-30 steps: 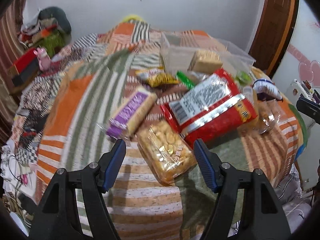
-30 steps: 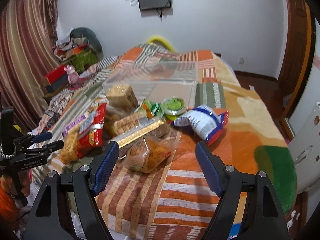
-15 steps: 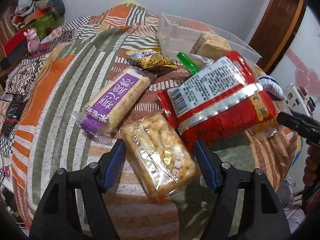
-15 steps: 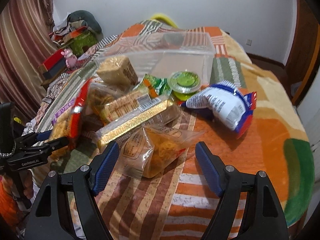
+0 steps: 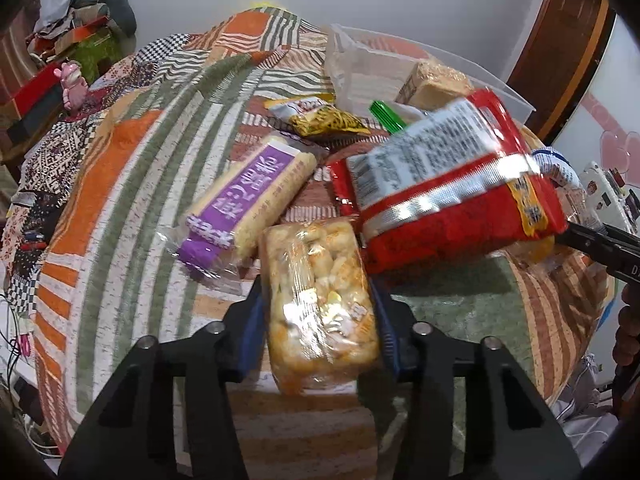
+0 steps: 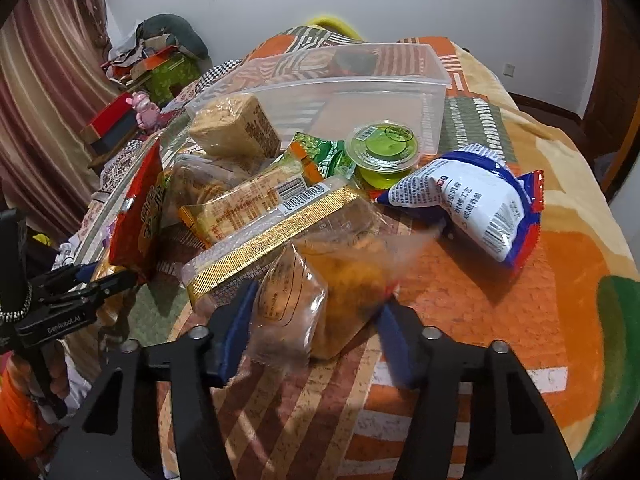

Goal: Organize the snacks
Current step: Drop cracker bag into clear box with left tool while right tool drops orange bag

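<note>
Two grippers work at once over our pile of snacks on the orange, green and white striped blanket (image 5: 132,208). Our left gripper (image 5: 318,312) is closing its blue-padded jaws on the clear cellophane pack of small golden biscuits (image 5: 320,312), which lies lengthwise between them at 6 o'clock in the left wrist view; the pads sit against both long sides of the pack. At 10 o'clock from it, just beside and touching its corner, lies the long cracker bar in a clear wrapper with a purple label (image 5: 248,200). At 2 o'clock the large red foil bag with a white printed back (image 5: 452,192) rests tilted on other packets.

Our right gripper (image 6: 312,316) is likewise closing, with the crinkled clear bag of orange-brown fried snacks (image 6: 320,296) between its jaws; the bag is blurred, and the pads appear to press on its sides. At 11 o'clock from it lies the clear tray pack with a gold band (image 6: 272,240). Near 1 o'clock sits the blue, white and red puffed bag (image 6: 476,204), and at 12 o'clock the green jelly cup (image 6: 382,148). Behind them, at the far side, stands the clear plastic storage bin (image 6: 400,80), with the tan wrapped block of biscuits (image 6: 234,128) leaning at its near left corner.
</note>
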The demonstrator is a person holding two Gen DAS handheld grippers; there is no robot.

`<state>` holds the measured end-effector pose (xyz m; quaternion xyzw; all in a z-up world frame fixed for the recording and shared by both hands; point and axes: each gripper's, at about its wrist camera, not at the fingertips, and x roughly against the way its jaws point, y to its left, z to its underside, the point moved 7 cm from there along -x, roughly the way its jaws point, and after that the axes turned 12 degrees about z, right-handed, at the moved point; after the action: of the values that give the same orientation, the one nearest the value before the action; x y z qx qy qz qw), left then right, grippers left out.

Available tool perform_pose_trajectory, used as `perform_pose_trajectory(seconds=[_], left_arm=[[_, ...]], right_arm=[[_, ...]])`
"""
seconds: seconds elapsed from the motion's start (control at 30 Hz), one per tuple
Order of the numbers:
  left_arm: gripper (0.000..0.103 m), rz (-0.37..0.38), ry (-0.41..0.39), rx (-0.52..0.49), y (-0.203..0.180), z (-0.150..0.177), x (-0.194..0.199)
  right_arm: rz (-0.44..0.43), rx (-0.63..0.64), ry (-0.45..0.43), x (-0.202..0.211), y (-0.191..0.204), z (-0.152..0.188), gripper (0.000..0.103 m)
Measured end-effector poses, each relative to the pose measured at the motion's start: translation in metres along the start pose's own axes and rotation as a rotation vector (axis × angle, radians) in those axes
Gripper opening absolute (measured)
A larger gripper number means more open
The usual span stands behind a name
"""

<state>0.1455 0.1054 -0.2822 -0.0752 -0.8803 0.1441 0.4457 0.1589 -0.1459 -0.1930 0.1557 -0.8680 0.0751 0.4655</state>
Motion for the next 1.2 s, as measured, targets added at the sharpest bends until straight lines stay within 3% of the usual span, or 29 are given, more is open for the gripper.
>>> perform_pose_trajectory(seconds=[0.37,0.67,0.93,1.2], left_arm=[[0.045,-0.021,-0.075,-0.035,-0.008,-0.019,0.037],[0.045,0.01,-0.169,-0.084,-0.036,-0.063,0.063],[0.045,0.031,-0.239,-0.14,-0.061,-0.107,0.066],[0.045,0.06,-0.258,-0.174,-0.076,-0.144,0.048]], right_arm=[[0.021,-0.027,-0.083,0.029,-0.013,-0.012,0.048],[0.048,-0.025,-0.189,0.054,-0.022,-0.037,0.048],[0.062,-0.02,-0.261,0.06,-0.027,-0.067,0.048],[0.056,0.0,-0.295,0.047,-0.019,-0.096,0.048]])
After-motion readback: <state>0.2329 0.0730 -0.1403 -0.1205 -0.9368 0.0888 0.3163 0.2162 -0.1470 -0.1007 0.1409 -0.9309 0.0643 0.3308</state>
